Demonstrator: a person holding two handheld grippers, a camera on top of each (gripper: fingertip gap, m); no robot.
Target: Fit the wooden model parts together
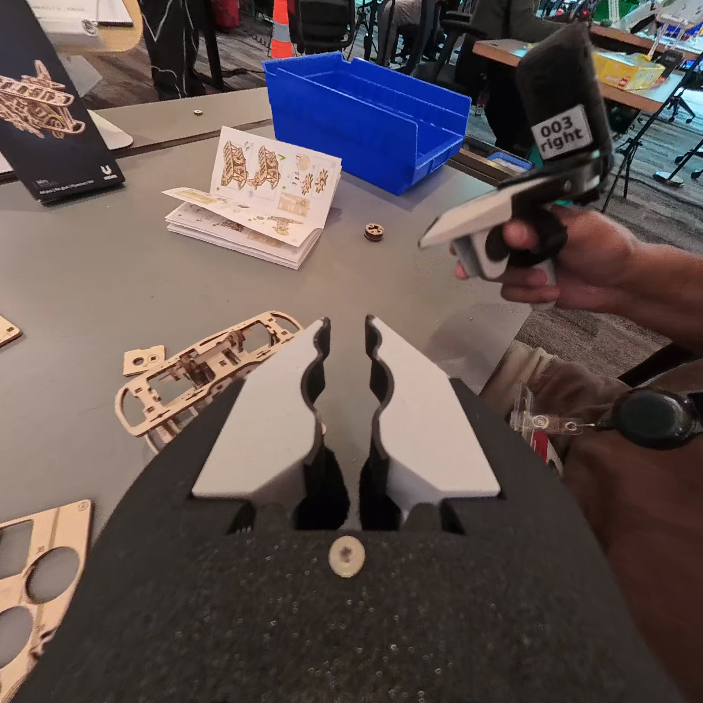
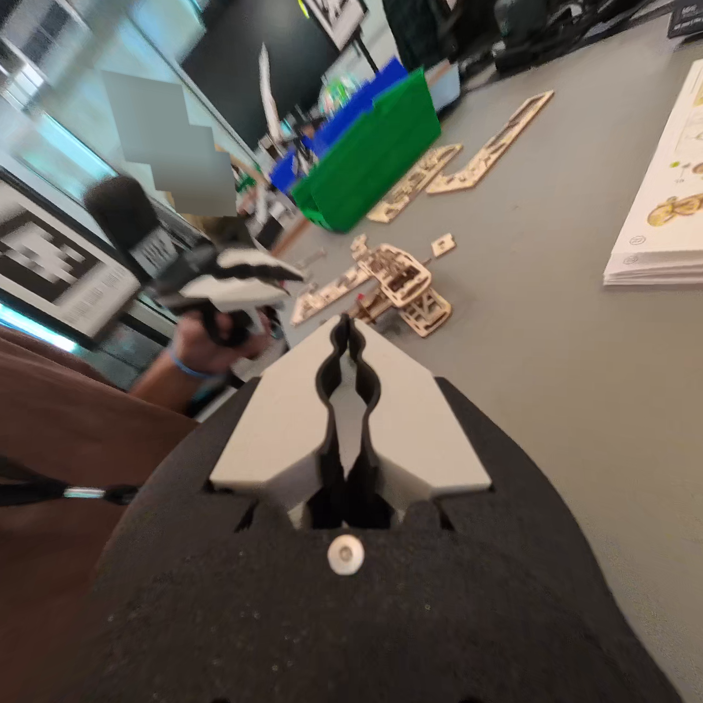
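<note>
Left wrist view: the left gripper (image 1: 347, 323) hangs over the grey worktop (image 1: 95, 274) with a narrow gap between its fingers, holding nothing. The wooden model frame (image 1: 198, 371) lies flat at nine o'clock of the tips, long axis running from seven to one o'clock. A small wooden wheel (image 1: 374, 231) sits at twelve, near the open instruction booklet (image 1: 258, 198).

Right wrist view: the right gripper (image 2: 348, 321) is pinched together, empty. The wooden model assembly (image 2: 399, 283) stands at one o'clock.
</note>
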